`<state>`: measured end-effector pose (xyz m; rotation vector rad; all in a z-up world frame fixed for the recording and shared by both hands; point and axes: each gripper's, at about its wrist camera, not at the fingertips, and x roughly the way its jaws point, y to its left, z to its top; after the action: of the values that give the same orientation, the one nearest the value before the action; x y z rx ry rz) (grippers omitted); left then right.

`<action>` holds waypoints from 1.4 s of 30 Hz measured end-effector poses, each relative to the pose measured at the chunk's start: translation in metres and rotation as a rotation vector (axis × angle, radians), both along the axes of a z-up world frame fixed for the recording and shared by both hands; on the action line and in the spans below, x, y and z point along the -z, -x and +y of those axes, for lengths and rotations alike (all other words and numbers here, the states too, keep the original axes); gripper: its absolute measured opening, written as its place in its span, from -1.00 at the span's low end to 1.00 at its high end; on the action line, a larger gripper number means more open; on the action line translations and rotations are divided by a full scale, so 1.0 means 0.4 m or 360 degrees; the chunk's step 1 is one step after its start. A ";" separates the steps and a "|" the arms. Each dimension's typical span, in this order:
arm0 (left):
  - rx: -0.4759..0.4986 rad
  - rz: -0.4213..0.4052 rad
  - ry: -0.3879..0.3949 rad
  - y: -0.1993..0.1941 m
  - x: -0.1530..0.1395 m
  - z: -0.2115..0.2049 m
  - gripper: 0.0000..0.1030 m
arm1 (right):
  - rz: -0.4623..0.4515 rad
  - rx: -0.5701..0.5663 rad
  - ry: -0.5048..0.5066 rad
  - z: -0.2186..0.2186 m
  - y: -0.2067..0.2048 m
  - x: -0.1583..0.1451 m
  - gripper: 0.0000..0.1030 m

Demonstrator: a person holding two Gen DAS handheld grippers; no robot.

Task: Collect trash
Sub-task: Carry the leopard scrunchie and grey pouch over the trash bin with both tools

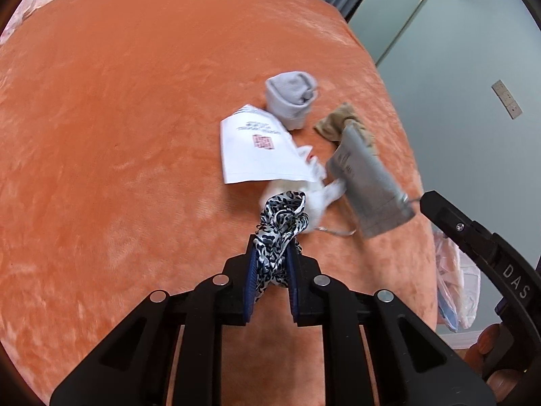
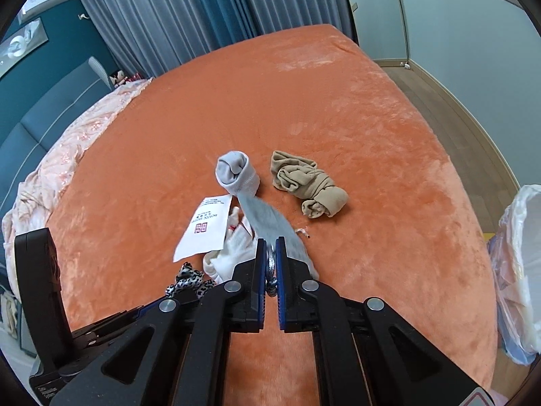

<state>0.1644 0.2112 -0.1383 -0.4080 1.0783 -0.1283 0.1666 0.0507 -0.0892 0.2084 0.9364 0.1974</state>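
Observation:
My left gripper point(image 1: 272, 247) is shut on a black-and-white leopard-print fabric piece point(image 1: 282, 216), held just above the orange bedspread point(image 1: 118, 135). My right gripper point(image 2: 270, 247) is shut on a flat grey packet point(image 2: 267, 220) with a metal ring at its pinched end. The packet is lifted and blurred. From the left wrist view the packet point(image 1: 368, 182) hangs from the right gripper point(image 1: 424, 199). Below both lie a white printed paper point(image 1: 257, 149) and crumpled white cloth point(image 1: 321, 193). The leopard piece point(image 2: 189, 282) also shows in the right wrist view.
A rolled grey sock point(image 2: 236, 172) and bundled beige stockings point(image 2: 307, 182) lie farther back on the bed. A thin plastic bag point(image 2: 520, 270) hangs off the bed's right edge. A pink quilt point(image 2: 67, 155) covers the left side. Curtains and a wall stand behind.

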 end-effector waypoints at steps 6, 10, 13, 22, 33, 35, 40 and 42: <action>0.0078 -0.0096 -0.0008 0.038 -0.087 -0.074 -0.71 | -0.0096 0.0032 -0.0037 -0.062 0.068 -0.075 -0.90; 0.0150 -0.0147 -0.0008 0.058 -0.136 -0.143 -0.71 | -0.0171 0.0079 -0.0044 -0.127 0.116 -0.129 -0.90; 0.0227 -0.0189 -0.0005 0.072 -0.177 -0.210 -0.71 | -0.0214 0.0128 -0.0054 -0.180 0.145 -0.160 -0.90; 0.0455 -0.0299 -0.0021 0.112 -0.264 -0.417 -0.71 | -0.0340 0.0308 -0.0051 -0.362 0.230 -0.245 -0.90; 0.0704 -0.0369 -0.0020 0.121 -0.317 -0.651 -0.71 | -0.0410 0.0529 -0.0030 -0.582 0.299 -0.282 -0.90; 0.0743 -0.0368 -0.0026 0.119 -0.319 -0.693 -0.71 | -0.0409 0.0567 -0.0031 -0.617 0.310 -0.279 -0.90; 0.0820 -0.0354 -0.0022 0.115 -0.316 -0.777 -0.70 | -0.0396 0.0648 -0.0036 -0.689 0.325 -0.265 -0.90; 0.0846 -0.0351 -0.0022 0.114 -0.314 -0.805 -0.70 | -0.0389 0.0671 -0.0036 -0.707 0.326 -0.258 -0.90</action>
<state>0.1190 -0.1106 -0.0129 -0.0820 0.9470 -0.6229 0.0361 -0.2320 0.0139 0.3877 0.6302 -0.1538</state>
